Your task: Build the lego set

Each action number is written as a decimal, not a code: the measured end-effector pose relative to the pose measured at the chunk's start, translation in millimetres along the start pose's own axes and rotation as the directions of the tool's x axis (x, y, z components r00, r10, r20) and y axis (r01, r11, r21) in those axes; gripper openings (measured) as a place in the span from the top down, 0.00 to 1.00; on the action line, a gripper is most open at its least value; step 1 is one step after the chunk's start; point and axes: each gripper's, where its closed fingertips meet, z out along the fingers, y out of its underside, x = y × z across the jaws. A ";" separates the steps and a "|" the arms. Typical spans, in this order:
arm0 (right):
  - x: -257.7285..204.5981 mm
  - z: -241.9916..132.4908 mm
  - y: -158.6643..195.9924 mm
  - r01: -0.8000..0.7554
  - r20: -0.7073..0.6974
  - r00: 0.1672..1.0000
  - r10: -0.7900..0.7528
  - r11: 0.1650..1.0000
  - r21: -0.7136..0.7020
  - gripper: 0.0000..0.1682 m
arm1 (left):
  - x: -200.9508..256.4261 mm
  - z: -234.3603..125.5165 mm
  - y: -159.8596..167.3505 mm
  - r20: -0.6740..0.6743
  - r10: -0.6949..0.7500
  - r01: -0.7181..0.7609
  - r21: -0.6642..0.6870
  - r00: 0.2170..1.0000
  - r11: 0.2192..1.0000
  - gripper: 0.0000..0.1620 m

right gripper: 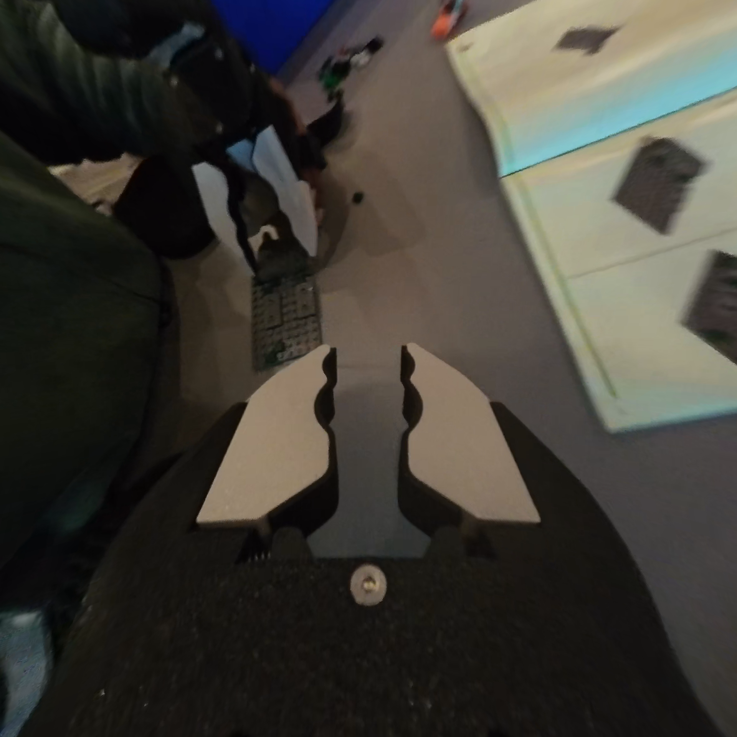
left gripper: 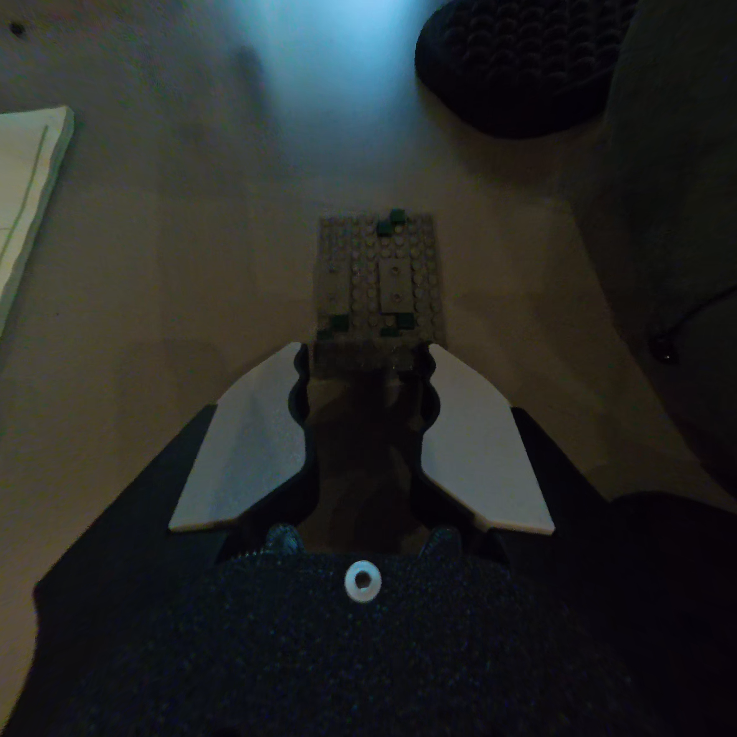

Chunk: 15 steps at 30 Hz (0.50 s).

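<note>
A grey studded lego plate (left gripper: 371, 271) lies on the tan table, with small green pieces (left gripper: 393, 221) at its far end and near end, and a smooth grey tile (left gripper: 395, 287) on it. My left gripper (left gripper: 365, 355) is closed on the plate's near end, one finger on each side. In the right wrist view the plate (right gripper: 285, 319) sits left of centre, with the left gripper (right gripper: 279, 255) at its far end. My right gripper (right gripper: 367, 359) is open and empty, just right of the plate's near corner, above the table.
An open instruction booklet (right gripper: 598, 223) lies to the right and also shows in the left wrist view (left gripper: 28, 191). Loose lego pieces (right gripper: 339, 75), an orange piece (right gripper: 448, 20) and a small black piece (right gripper: 357, 196) lie farther off. A black textured round object (left gripper: 518, 67) and a dark sleeve (right gripper: 79, 299) are close. The small black piece (right gripper: 357, 196) is about 8 centimetres from my left fingertips and 20 centimetres from my right.
</note>
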 end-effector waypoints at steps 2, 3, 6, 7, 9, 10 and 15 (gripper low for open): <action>4.4 -12.0 6.3 -0.016 -0.047 0.999 0.018 0.999 0.030 0.82 | -0.1 -0.7 -1.3 0.003 -0.004 0.004 0.006 1.000 1.000 0.65; 7.7 -18.3 11.4 -0.021 -0.077 0.997 0.024 0.999 0.038 0.82 | -0.1 -1.0 -1.1 0.004 -0.005 0.005 0.005 1.000 1.000 0.64; 26.2 -42.8 28.9 -0.030 -0.203 0.978 0.040 0.998 0.055 0.82 | 0.9 -1.9 0.9 0.005 -0.012 0.012 -0.002 1.000 1.000 0.62; 35.7 -52.6 34.4 -0.041 -0.251 0.966 0.056 0.997 0.064 0.83 | 1.0 -2.7 1.0 0.008 -0.015 0.015 0.000 1.000 1.000 0.62; 59.5 -73.7 43.0 -0.062 -0.355 0.931 0.090 0.994 0.092 0.85 | 1.1 -5.6 -1.8 0.012 -0.029 0.029 0.023 1.000 0.999 0.61; 73.8 -84.0 46.5 -0.074 -0.410 0.905 0.112 0.991 0.107 0.87 | 0.8 -7.2 -3.2 0.017 -0.036 0.036 0.031 0.999 0.999 0.61; 145.7 -109.1 67.0 -0.162 -0.619 0.760 0.197 0.980 0.113 0.86 | -5.9 -14.2 -11.6 0.099 -0.047 0.042 0.046 0.994 0.998 0.61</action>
